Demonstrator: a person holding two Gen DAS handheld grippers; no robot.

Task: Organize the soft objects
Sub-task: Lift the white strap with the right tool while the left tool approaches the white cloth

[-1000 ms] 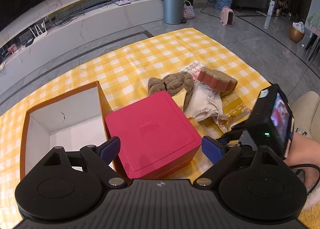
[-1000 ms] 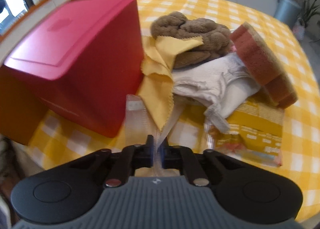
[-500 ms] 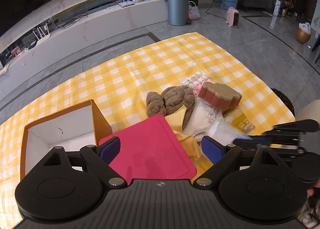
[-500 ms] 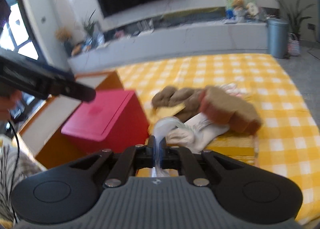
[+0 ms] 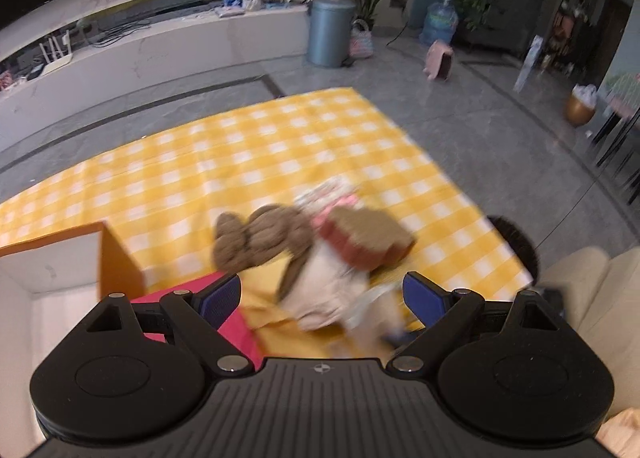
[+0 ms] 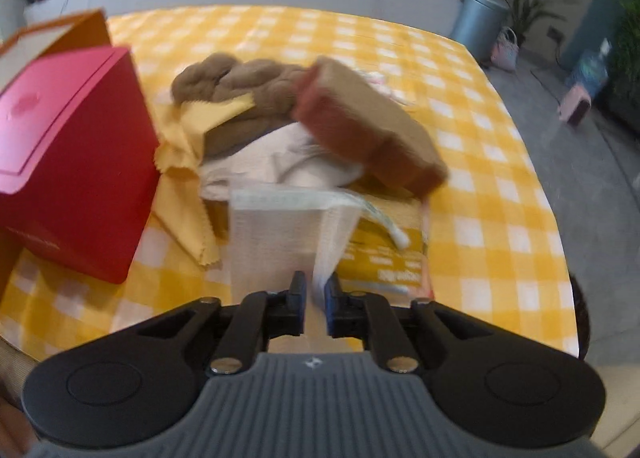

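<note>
Clear pouch [image 6: 280,234] sits between the right gripper [image 6: 315,298] whose jaws have just been opening; left gripper [image 5: 322,296] gapes, empty. Best release fully before withdrawing.

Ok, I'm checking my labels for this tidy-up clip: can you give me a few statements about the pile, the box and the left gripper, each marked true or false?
1. The sponge lies on top of the white cloth. True.
2. In the right wrist view, the red box stands to the right of the pile. False: it stands to the left of the pile, next to the yellow cloth.
3. The left gripper is wide open and grips nothing. True.
4. The tablecloth is blue and white. False: it is checked yellow and white.
</note>
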